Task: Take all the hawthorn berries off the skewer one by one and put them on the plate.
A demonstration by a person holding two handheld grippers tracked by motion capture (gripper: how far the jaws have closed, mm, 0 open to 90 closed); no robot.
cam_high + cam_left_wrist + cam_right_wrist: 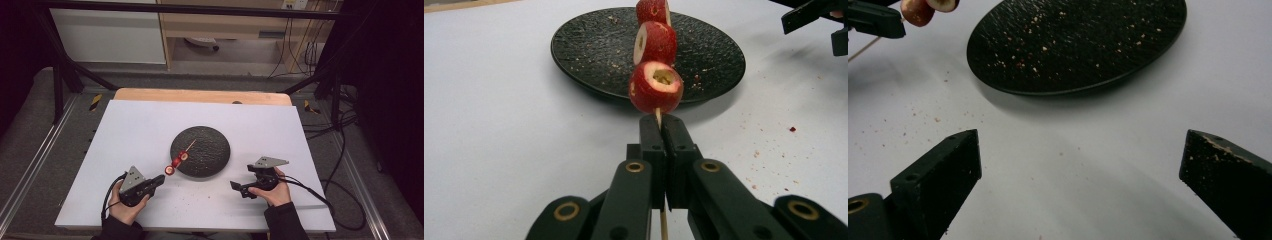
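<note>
I hold my left gripper (663, 131) clamped tight on the bare lower end of a thin wooden skewer (657, 117), so the three red fruit pieces (655, 86) threaded on it stay clear of the jaws and lean out over the near left rim of the black plate (210, 150). Gripping the stick rather than the fruit keeps the soft pieces from being crushed (they look hollowed at the core). My right gripper (1080, 165) has its jaws spread wide with nothing between them, low over the table just to the right of the plate, I judge ready to take a piece or steady the stick. The plate sits in the middle of a white sheet (140, 130) dotted with crumbs and red specks. Under the sheet's far edge a wooden tabletop (200, 95) shows, and farther back stand pale cabinets (107, 35) and dangling cables (295, 45).
</note>
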